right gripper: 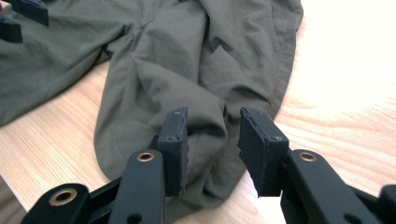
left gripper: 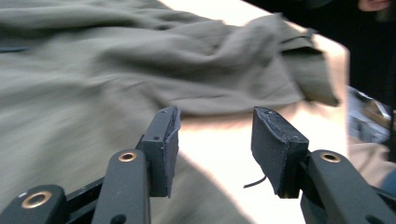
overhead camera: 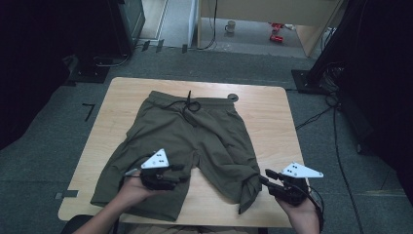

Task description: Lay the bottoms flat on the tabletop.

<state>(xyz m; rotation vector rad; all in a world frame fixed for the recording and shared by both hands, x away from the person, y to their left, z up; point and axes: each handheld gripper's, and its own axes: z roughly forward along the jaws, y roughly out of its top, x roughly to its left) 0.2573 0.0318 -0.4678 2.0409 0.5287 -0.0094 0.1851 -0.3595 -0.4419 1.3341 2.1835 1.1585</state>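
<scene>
Olive shorts [overhead camera: 187, 146] lie flat mid-table [overhead camera: 272, 126], waistband and drawstring toward 12 o'clock, both legs toward 6. Left gripper [overhead camera: 176, 174] sits over the left leg's inner hem at about 7 o'clock, jaws apart, nothing between the pads [left gripper: 164, 140]; bare wood shows in the gap. Right gripper [overhead camera: 265, 177] is at 5 o'clock, just beside the bunched right leg hem, jaws apart with cloth lying between them, pads [right gripper: 173, 140] not pressing it.
</scene>
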